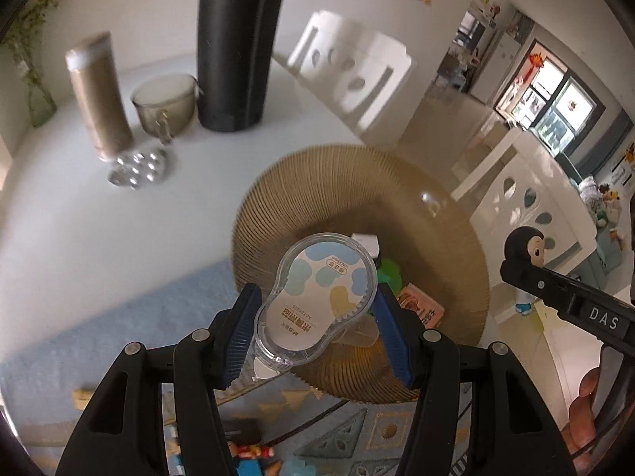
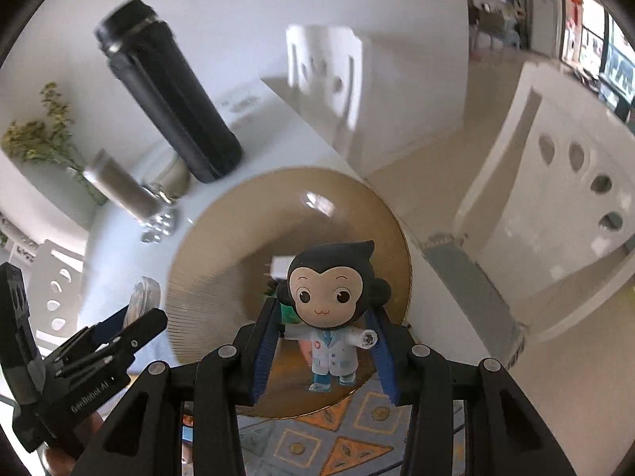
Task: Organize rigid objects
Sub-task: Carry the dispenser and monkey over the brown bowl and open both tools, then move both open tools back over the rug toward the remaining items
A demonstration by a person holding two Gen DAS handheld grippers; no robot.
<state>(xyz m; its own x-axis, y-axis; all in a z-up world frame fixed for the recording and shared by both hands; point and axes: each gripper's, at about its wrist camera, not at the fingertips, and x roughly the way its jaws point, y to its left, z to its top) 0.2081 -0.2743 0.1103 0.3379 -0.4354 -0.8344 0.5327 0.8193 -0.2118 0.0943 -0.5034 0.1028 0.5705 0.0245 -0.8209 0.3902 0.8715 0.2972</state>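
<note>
Left gripper (image 1: 317, 317): blue pads clamped on a correction tape (image 1: 315, 305) dispenser, held up over the near edge of the woven bowl (image 1: 444, 246).
Right gripper (image 2: 323, 351): pads pressed on the monkey figurine (image 2: 331, 309) – black head, white coat – held above the same bowl.
Bowl contents: a white block, something green and a pink pack, partly hidden.
Table (image 1: 99, 218): white, with a black flask (image 1: 238, 43), a tan tumbler (image 1: 99, 95) and a glass cup (image 1: 166, 107) at the back.
Mat (image 2: 317, 436): patterned, under the bowl's near side.

Clear glossy plastic correction tape (image 1: 317, 301), ribbed tan basket (image 1: 436, 238), matt black flask (image 1: 234, 47), glossy painted monkey figurine (image 2: 333, 317)
</note>
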